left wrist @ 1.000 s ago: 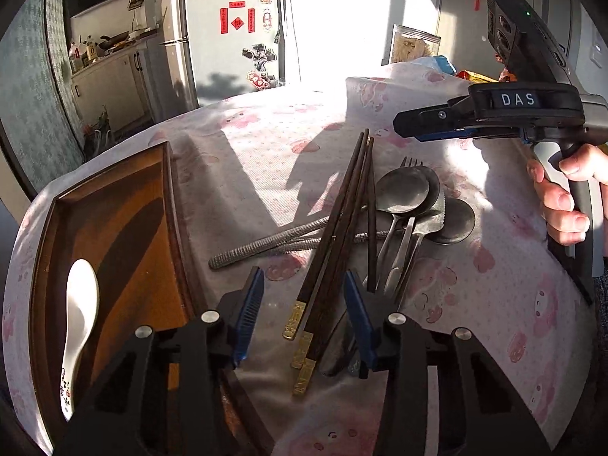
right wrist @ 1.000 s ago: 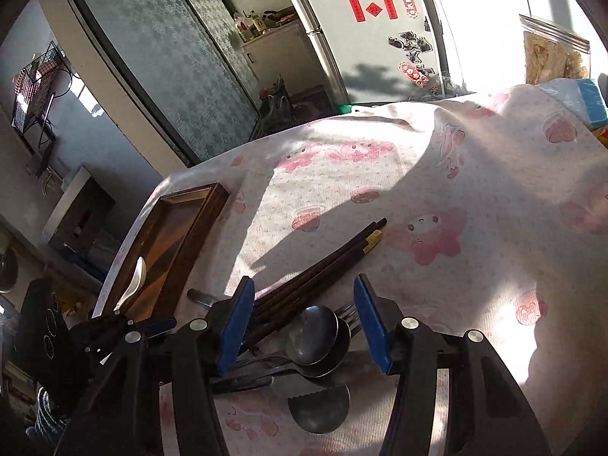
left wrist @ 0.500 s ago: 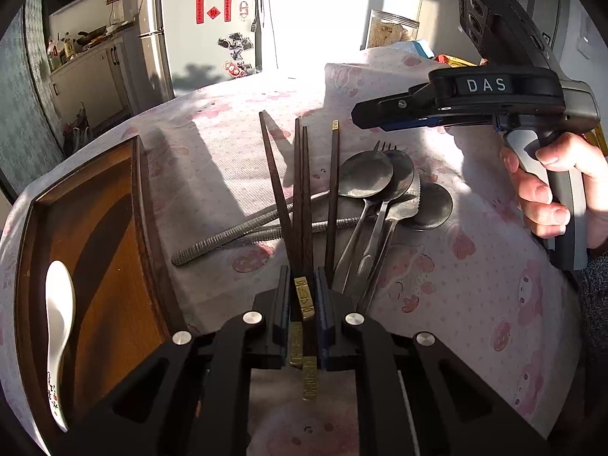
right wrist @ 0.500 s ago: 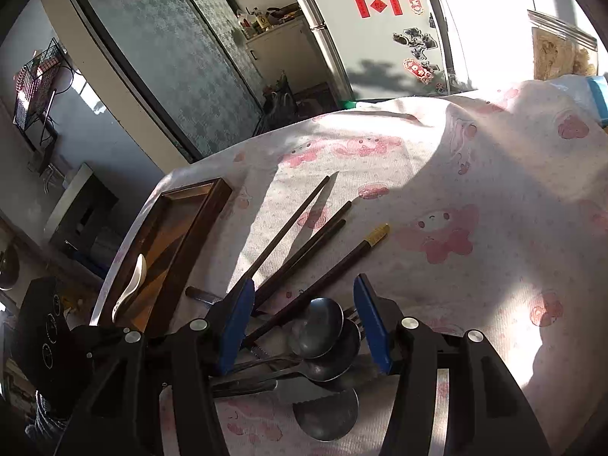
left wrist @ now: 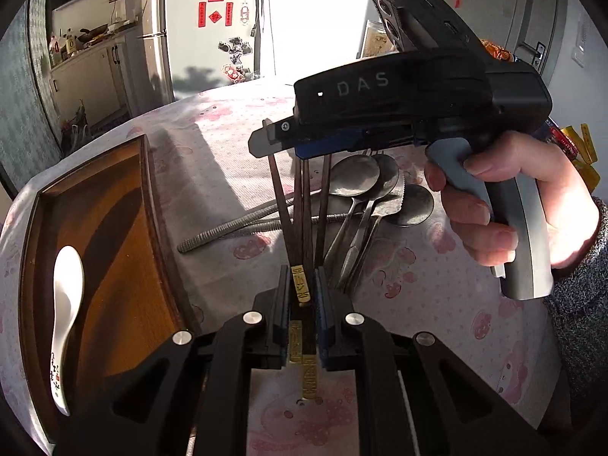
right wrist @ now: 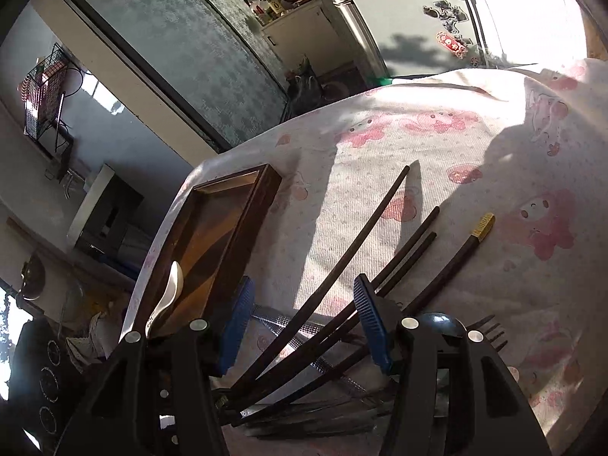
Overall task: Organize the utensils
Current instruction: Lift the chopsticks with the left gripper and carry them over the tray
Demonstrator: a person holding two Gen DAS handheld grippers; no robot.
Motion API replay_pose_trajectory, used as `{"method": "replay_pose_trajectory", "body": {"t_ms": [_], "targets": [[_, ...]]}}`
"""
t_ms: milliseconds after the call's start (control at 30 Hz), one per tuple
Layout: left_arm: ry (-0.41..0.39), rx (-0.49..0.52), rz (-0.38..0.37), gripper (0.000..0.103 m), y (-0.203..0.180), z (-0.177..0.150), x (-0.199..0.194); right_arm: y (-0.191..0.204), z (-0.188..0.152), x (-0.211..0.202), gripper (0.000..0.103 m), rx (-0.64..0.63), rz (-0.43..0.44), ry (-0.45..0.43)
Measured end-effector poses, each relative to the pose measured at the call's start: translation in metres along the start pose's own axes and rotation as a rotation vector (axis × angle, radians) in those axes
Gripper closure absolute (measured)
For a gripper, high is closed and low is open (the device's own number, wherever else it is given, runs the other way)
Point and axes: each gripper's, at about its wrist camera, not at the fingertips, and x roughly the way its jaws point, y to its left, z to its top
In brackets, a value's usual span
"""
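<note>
My left gripper (left wrist: 300, 315) fingers are clamped on the gold-capped ends of the dark chopsticks (left wrist: 302, 228), tips fanning over the table (left wrist: 418, 304). Right gripper (right wrist: 304, 326) fingers stand apart, straddling those tips. I judge this the pickup step; next, lift and swing left into the wooden tray (left wrist: 114, 228) beside the white spoon (left wrist: 66, 304)

Chopstick tips (left wrist: 300, 174) behind right gripper (left wrist: 304, 144)
</note>
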Motion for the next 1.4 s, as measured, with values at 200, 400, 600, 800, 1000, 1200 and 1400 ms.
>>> {"method": "replay_pose_trajectory", "body": {"t_ms": [200,400,600,800,1000,1200,1400], "targets": [[-0.016,-0.027,-0.025,0.09,0.003,-0.003,0.0,0.01,0.009,0.03,0.058,-0.018,-0.12,0.047],[0.003,-0.018,-0.015,0.088,0.004,-0.005,0.004,0.001,0.006,0.026,0.089,0.039,-0.074,-0.001],[-0.015,-0.012,-0.008,0.102,0.001,-0.007,0.001,0.006,0.005,-0.004,0.097,0.067,-0.01,-0.069],[-0.047,-0.025,-0.005,0.102,0.005,-0.002,-0.017,0.015,0.011,-0.031,0.098,0.084,0.033,-0.123],[-0.123,-0.084,-0.096,0.041,0.005,-0.004,-0.044,0.037,0.009,-0.044,0.097,0.047,0.0,-0.158],[-0.112,-0.037,-0.053,0.041,-0.009,-0.009,-0.049,0.057,0.002,-0.043,0.097,0.057,0.089,-0.14],[-0.115,-0.083,0.02,0.094,0.009,-0.015,-0.054,0.086,0.004,-0.051,0.097,0.022,0.123,-0.147]]}}
